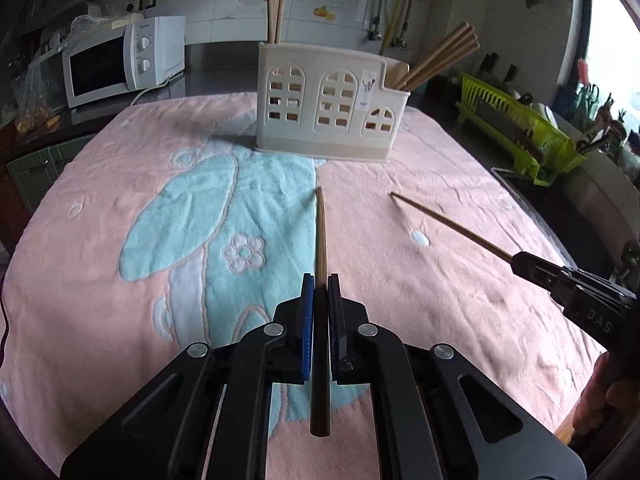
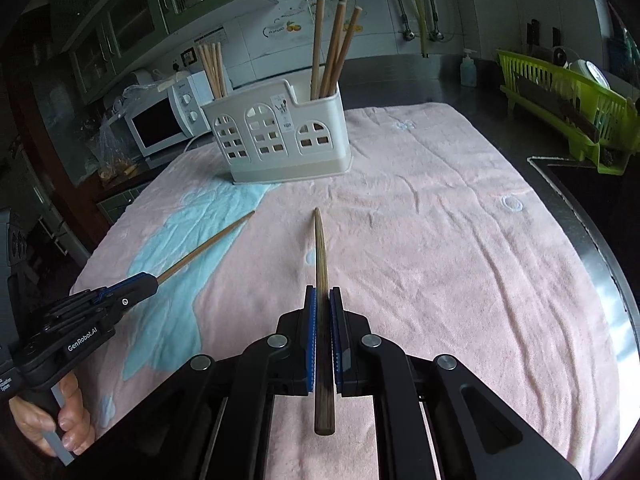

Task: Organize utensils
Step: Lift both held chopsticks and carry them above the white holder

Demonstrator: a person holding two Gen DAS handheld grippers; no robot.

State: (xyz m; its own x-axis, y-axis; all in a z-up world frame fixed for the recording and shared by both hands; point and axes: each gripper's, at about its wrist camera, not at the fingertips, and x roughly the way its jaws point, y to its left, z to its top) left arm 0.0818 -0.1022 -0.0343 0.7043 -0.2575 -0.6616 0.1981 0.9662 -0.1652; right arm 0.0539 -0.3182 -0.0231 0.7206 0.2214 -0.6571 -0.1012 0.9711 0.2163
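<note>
My left hand-held gripper [image 1: 319,280] clamps 1 dark chopstick [image 1: 320,240], my right hand-held gripper [image 2: 323,292] clamps another chopstick [image 2: 319,248]; both point over the pink towel [image 1: 420,300] toward the cream utensil holder [image 1: 328,112] (chopsticks already inside).

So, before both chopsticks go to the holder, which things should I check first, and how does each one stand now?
1. Left gripper shut on its left chopstick: ok.
2. Right gripper shut on its right chopstick: ok.
3. Both chopstick tips point toward the holder: ok.
4. Holder upright on the towel: ok.
5. Free room among the chopsticks in the end compartment: cannot tell.
6. Towel between grippers and holder free of objects: ok.
</note>
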